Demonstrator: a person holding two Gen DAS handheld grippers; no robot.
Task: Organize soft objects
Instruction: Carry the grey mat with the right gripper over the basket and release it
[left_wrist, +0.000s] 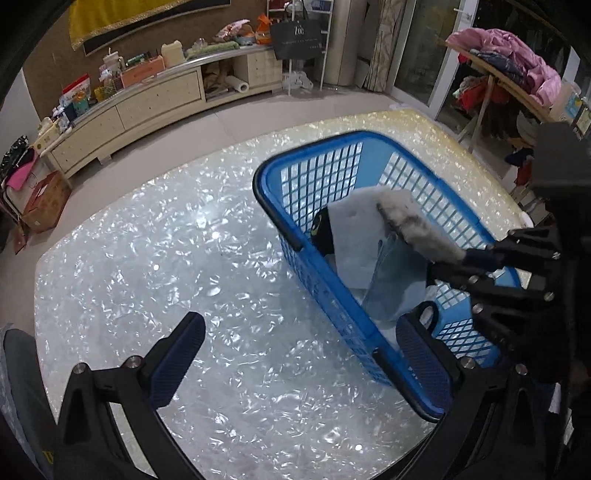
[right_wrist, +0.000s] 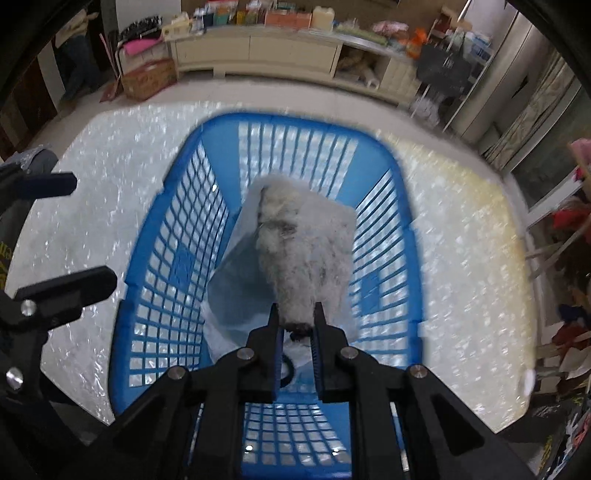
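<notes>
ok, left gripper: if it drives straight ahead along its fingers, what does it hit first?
Most likely the shiny tabletop. The left gripper is open and empty, aimed down at bare surface just left of the blue basket. Its right-side finger sits close to the basket's near corner, so it may graze it; depth is unclear.

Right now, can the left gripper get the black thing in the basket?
Probably yes: the left gripper is open beside the basket, whose top is open, and the black thing lies partly uncovered.
</notes>
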